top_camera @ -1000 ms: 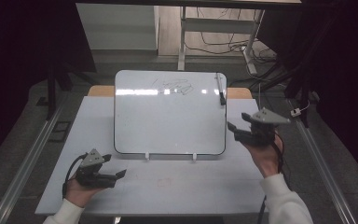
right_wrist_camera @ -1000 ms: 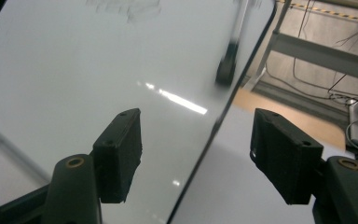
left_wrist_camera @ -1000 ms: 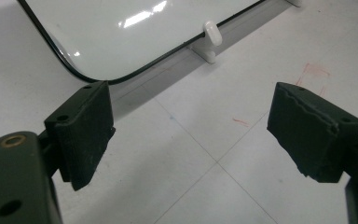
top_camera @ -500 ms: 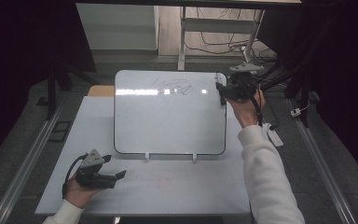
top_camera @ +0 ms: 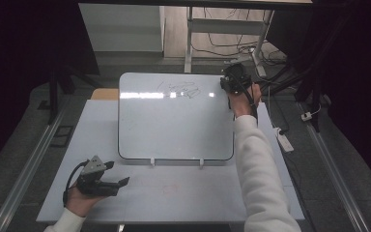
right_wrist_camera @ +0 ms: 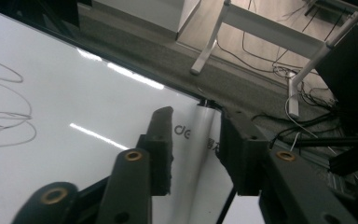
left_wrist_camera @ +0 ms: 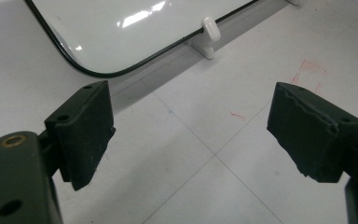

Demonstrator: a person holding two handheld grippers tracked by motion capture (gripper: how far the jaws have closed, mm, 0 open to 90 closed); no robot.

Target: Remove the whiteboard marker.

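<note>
A marker [right_wrist_camera: 199, 140] is seen between the jaws of the right gripper [right_wrist_camera: 196, 144] at the far right corner of the whiteboard [top_camera: 174, 125], lying on the board. The jaws have just been closing around it; whether the pads already press on it cannot be told. In the high view the right gripper [top_camera: 233, 79] is held at that corner. Scribbles [top_camera: 179, 89] are seen on the far part of the board. The left gripper [left_wrist_camera: 191, 135] is held open and empty over the table [top_camera: 183, 193], near left, apart from the board.
</note>
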